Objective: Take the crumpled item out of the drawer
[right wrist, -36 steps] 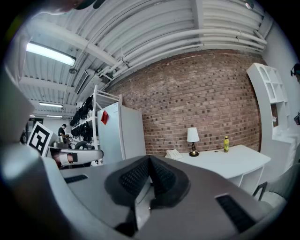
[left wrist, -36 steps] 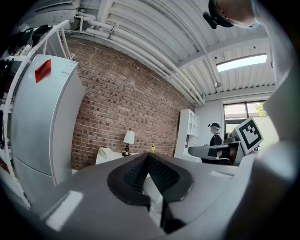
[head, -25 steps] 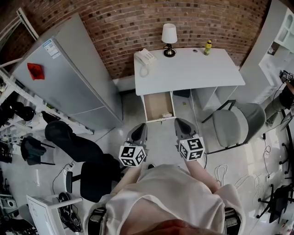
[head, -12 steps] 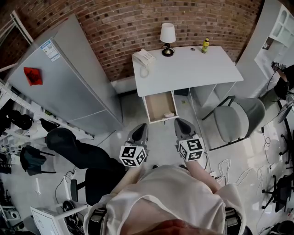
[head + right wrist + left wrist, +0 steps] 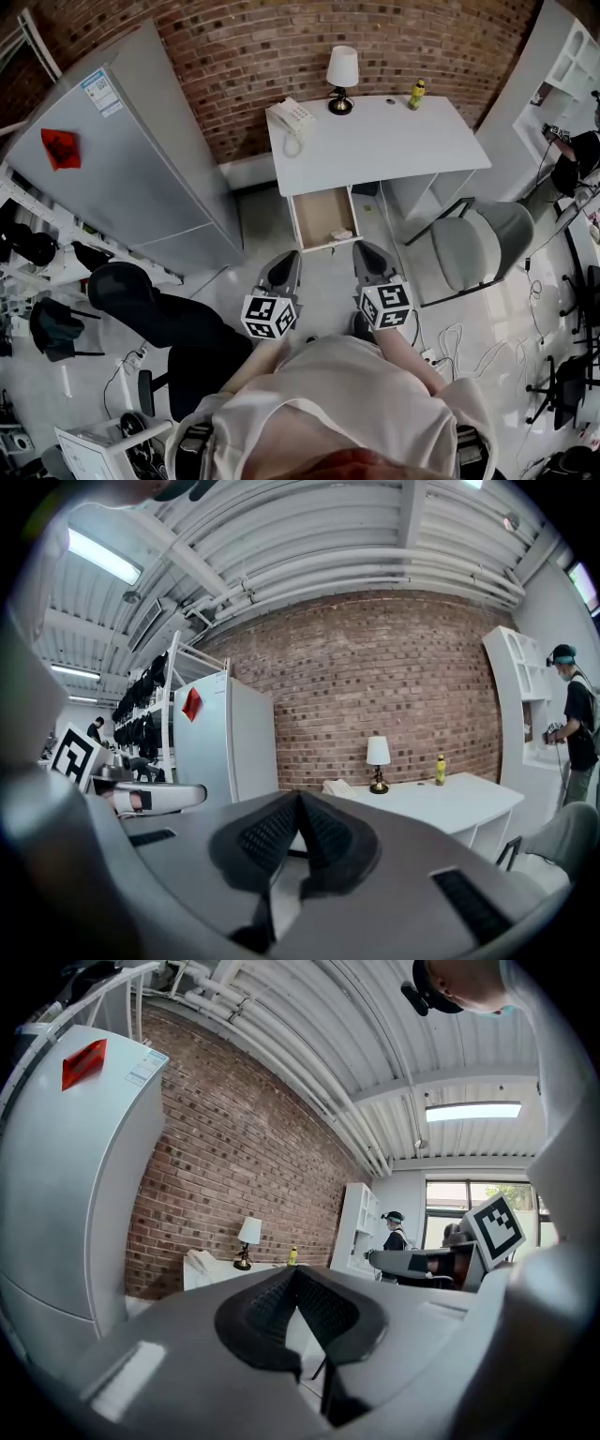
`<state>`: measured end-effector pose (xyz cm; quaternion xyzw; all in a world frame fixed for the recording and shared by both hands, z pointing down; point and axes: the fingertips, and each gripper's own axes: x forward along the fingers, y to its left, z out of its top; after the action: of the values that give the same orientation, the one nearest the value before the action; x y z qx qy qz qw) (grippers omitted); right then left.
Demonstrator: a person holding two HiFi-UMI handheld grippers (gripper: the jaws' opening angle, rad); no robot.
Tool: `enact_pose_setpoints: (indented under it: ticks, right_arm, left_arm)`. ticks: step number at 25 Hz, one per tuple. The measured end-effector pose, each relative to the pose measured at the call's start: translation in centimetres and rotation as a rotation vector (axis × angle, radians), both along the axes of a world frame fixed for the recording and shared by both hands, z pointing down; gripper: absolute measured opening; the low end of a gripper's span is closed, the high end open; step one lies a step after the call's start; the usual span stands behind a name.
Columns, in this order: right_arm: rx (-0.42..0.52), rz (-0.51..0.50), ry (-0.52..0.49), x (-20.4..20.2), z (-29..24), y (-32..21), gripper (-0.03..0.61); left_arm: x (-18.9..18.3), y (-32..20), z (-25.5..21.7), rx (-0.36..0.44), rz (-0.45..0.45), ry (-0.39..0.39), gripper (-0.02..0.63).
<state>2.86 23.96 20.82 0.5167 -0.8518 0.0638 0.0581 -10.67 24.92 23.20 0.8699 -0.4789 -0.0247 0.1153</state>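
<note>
L gripper (image 5: 287, 259): jaws together, nothing btwn pads; tips short of the drawer's front edge, no contact.
R gripper (image 5: 367, 251): jaws together, empty; alongside L gripper, a strip of floor (image 5: 323, 281) btwn the two.
Drawer (image 5: 319, 212): pulled out from under desk, straight ahead, btwn the lines of both grippers; front edge just beyond tips.
Crumpled item (image 5: 342, 233): small pale lump inside drawer, at the front corner on R gripper's side, against front wall; nearer R tips than L.
Desk (image 5: 384, 145): white, beyond drawer; its near edge covers drawer's rear.
Desk top: phone (image 5: 293, 117), lamp (image 5: 342, 80), yellow bottle (image 5: 416, 94), all near far edge by brick wall.
Grey chair (image 5: 473, 248): to R of R gripper, floor gap btwn.
Grey cabinet (image 5: 127, 159): to L of L gripper; open floor btwn its corner and drawer side.
Black chair (image 5: 159, 314): L and behind L gripper, near.
</note>
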Motion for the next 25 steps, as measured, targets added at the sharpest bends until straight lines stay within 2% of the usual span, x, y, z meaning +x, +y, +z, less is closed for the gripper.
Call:
enact_pose_setpoints:
  ticks: [8,14,25]
  right_arm:
    - [-0.02,-0.038,-0.02,-0.2,1.1,-3.7,0.006]
    - [-0.011,-0.072,-0.023,1.6,1.6,-9.5,0.006]
    - [-0.037,-0.191,-0.032,7.3,2.0,-21.6,0.007]
  left_arm:
    - [-0.3,-3.2,0.1,-0.004,-0.037,-0.004,0.009]
    - [1.0,-8.5,0.4,-0.01,-0.087,-0.025,0.009]
    - [7.7,-20.8,0.3,-0.027,-0.165,-0.064,0.009]
